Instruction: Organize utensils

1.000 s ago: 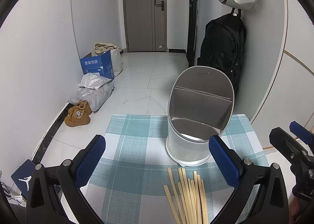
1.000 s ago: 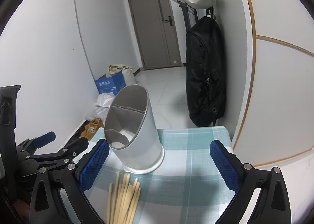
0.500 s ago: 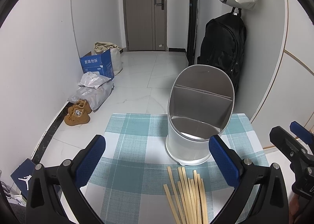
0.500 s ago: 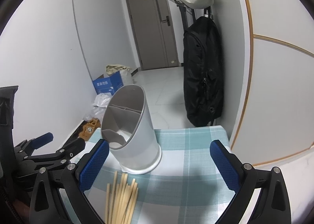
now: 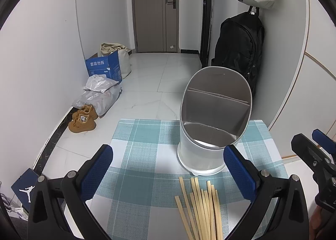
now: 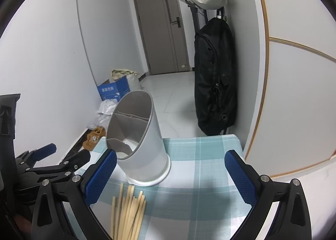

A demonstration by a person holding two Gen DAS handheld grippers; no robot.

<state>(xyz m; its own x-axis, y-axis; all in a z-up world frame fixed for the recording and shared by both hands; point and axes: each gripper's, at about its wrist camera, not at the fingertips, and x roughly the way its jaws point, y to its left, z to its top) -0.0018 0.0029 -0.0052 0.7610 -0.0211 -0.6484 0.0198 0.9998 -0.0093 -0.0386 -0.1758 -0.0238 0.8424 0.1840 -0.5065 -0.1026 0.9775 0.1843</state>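
A white utensil holder [image 5: 212, 126] with a slanted oval mouth and inner dividers stands on the teal checked cloth [image 5: 147, 156]; it also shows in the right wrist view [image 6: 142, 147]. A loose bundle of wooden chopsticks [image 5: 199, 206] lies flat on the cloth in front of the holder, also in the right wrist view [image 6: 128, 210]. My left gripper [image 5: 168, 172] is open and empty, above the cloth left of the chopsticks. My right gripper [image 6: 168, 174] is open and empty, above the cloth near the holder's base.
The small table ends just past the holder. Beyond lies a white tiled floor with a blue box [image 5: 104, 67], plastic bags [image 5: 98, 95] and tan shoes [image 5: 83, 118] on the left. A black backpack [image 5: 239, 50] hangs on the right wall.
The right gripper's view has shifted slightly right, so the holder and chopsticks sit further left in it. The left gripper has barely moved.
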